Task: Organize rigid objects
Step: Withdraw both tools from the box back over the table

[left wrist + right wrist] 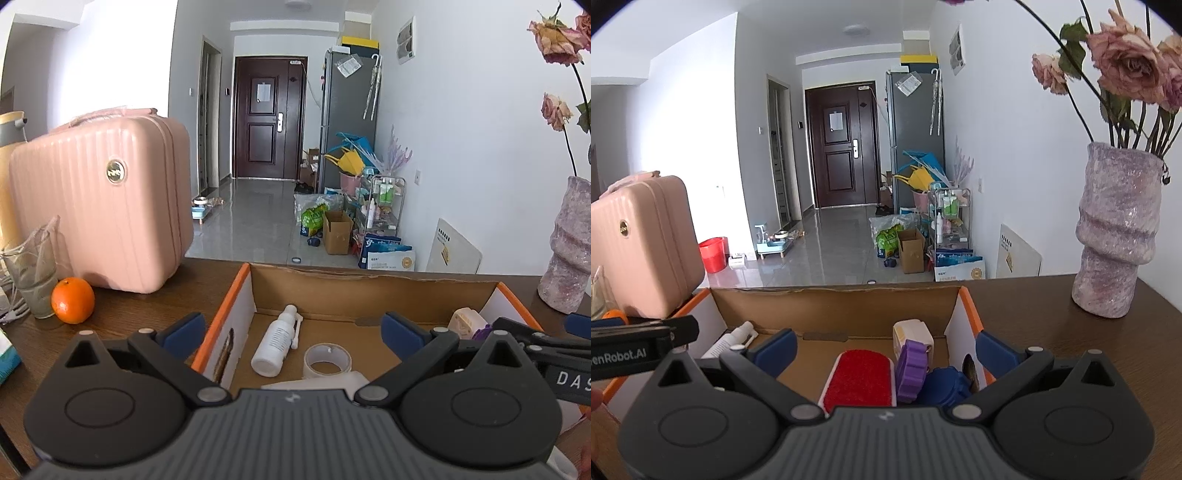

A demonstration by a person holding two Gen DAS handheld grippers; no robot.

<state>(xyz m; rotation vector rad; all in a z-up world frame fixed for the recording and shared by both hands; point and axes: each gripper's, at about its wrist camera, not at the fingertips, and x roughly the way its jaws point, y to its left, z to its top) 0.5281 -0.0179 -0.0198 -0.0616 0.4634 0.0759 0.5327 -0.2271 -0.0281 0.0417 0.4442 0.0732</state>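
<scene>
Both grippers hang over the near edge of an open cardboard box point(369, 291) on a brown table point(155, 306), each aimed forward and a little downward into it. The left gripper point(291, 332) has its jaws spread wide with nothing between them, and so does the right gripper point(886, 350).

The box holds the task's things. On its left side, straight ahead of the left gripper, one white bottle point(275, 347) lies flat. Its long axis runs away from the gripper and leans slightly right, with the base nearest and the nozzle end toward the far wall. Just right of the bottle, one roll of clear tape point(327, 360) lies flat. A pale flat object lies under the left gripper's nose, too hidden to name.

On the right side, ahead of the right gripper, one red brush pad point(858, 380) lies lengthwise, pointing away. Beside it one purple ridged piece point(911, 367) stands on edge, one blue object point(947, 386) touches it, and one cream plug-like block point(912, 336) sits behind.

The left hand is clearly nearer the bottle and tape, and the right is nearer the brush and the purple, blue and cream things. To take the bottle, the left jaws would need to come down across its width.

Outside the box stand one pink case point(99, 203), one orange point(72, 301), one glass point(31, 273) and one vase point(1115, 229) of dried roses.
</scene>
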